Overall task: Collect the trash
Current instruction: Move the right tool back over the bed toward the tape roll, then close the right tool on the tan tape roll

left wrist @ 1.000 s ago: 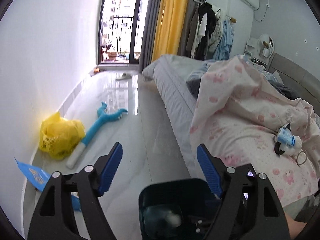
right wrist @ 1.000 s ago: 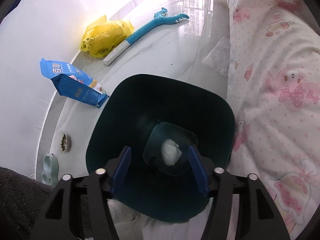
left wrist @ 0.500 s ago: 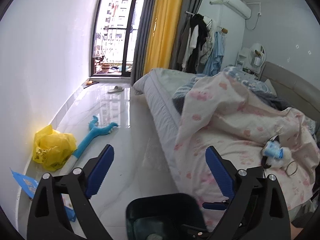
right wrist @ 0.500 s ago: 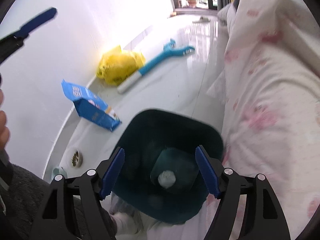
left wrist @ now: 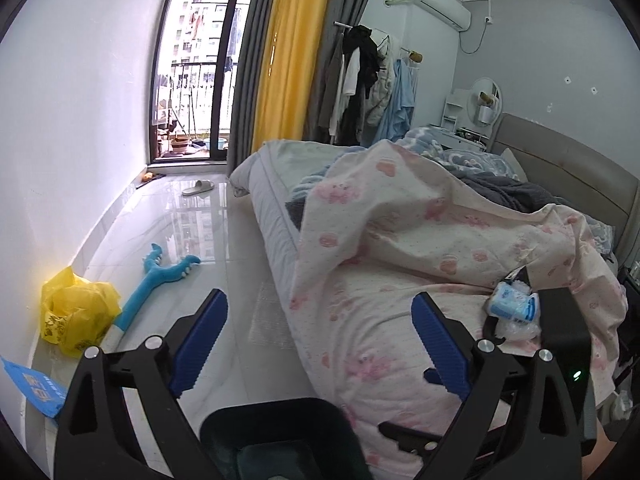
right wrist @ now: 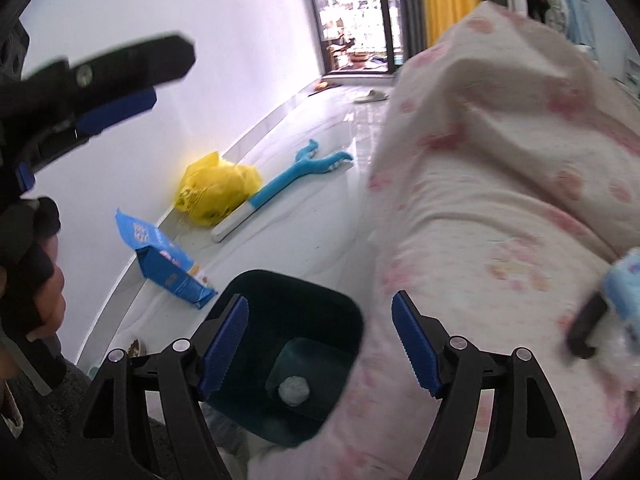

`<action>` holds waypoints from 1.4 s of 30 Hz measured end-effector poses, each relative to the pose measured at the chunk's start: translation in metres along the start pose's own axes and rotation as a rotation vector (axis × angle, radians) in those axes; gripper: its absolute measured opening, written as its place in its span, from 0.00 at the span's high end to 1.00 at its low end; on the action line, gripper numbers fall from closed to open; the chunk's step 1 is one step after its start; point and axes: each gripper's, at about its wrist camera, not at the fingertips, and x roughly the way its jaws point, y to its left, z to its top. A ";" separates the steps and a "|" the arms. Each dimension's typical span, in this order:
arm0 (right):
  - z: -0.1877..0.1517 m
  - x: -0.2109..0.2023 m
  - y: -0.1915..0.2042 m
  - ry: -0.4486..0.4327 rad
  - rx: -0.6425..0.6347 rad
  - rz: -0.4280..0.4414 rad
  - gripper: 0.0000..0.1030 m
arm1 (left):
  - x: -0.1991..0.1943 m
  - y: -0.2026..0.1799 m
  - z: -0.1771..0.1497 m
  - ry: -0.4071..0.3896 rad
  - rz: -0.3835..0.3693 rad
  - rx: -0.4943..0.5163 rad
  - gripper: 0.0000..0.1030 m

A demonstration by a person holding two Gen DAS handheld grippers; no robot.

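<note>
Trash is the business here, and the left wrist view shows why the left gripper (left wrist: 318, 334) looks over the bed (left wrist: 400, 320): its jaws have just been opening and stand spread wide with nothing between them, seemingly ready for a new pick. Beyond the right-hand jaw, on the pink-patterned quilt (left wrist: 420, 240) near the bed's side edge, lies a crumpled blue-and-white wrapper (left wrist: 512, 306) with clear plastic and a dark loop beside it, a likely next item. The dark teal bin (left wrist: 280, 436) stands on the floor just beside the bed's edge, below the jaws, so that things lifted from the quilt have a short way to drop. Along the wall edge of the floor lie a yellow bag (left wrist: 76, 312), a blue long-handled grabber (left wrist: 160, 280) and a blue packet (left wrist: 32, 384), well apart from the bin. In the right wrist view the right gripper (right wrist: 320, 344) hangs above the bin's mouth, its jaws likewise just opened, apart and empty; a white paper wad (right wrist: 294, 390) rests on the bin's bottom, so one piece appears delivered. The wrapper shows blurred at the right border.
</note>
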 end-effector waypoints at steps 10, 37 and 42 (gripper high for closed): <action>-0.014 -0.049 -0.055 -0.073 0.048 -0.095 0.27 | 0.023 -0.039 0.000 0.037 -0.058 -0.009 0.08; -0.064 -0.159 -0.173 -0.249 0.254 -0.371 0.27 | 0.087 -0.151 -0.036 0.210 -0.159 0.129 0.16; -0.074 -0.162 -0.187 -0.227 0.296 -0.377 0.29 | 0.096 -0.168 -0.045 0.240 -0.182 0.159 0.19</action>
